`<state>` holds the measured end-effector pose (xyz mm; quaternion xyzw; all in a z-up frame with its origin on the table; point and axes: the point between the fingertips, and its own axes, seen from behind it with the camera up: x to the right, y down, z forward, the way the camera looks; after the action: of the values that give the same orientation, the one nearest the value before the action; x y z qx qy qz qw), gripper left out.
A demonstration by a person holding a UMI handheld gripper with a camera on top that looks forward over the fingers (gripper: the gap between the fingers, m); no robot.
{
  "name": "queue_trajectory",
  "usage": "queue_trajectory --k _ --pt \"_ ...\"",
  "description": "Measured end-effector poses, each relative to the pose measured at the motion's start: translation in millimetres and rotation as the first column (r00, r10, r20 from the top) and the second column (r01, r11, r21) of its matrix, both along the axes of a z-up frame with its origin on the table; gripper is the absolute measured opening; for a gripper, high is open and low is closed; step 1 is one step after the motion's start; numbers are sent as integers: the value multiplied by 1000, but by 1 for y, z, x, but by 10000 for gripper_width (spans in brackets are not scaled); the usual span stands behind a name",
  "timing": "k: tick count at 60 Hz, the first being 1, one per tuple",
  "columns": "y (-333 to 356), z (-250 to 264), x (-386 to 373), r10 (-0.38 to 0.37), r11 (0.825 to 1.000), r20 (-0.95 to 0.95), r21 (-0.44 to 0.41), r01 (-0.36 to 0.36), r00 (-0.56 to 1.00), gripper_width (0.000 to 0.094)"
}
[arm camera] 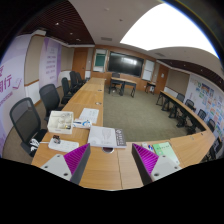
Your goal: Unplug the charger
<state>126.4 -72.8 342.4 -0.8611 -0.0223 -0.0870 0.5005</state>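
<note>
Smooth wooden table (105, 165); paper sheets (105, 137); mesh-backed chairs (27, 120)

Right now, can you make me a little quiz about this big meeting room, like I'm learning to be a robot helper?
1. True or false: the gripper is shut on a charger.
2. What stands along the outer side of the long wooden table? A) black office chairs B) beds C) bicycles
3. Fill in: the dark screen hangs on the far ____.

Key: 1 false, the fingers are open with nothing between them and no charger is clearly visible; 2 A; 3 wall.
</note>
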Motion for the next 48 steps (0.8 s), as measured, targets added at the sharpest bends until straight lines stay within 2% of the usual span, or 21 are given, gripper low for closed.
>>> queue_trajectory --k 6,7,10,20,36,40,48 --pt "-7 -13 18 -24 999 17 -25 25 1000 855" --pt "5 -23 -6 -33 999 20 -30 33 999 856" --pt "-4 -32 -6 -42 998 25 -54 43 999 853" --pt "-14 -104 -32 -77 988 28 -131 80 997 852" --pt "-17 -242 -159 -79 970 -71 -234 61 994 855" --pt "-3 -260 -198 -70 972 -110 -229 43 991 857" --pt "59 -269 -263 -27 988 -154 -155 3 988 858"
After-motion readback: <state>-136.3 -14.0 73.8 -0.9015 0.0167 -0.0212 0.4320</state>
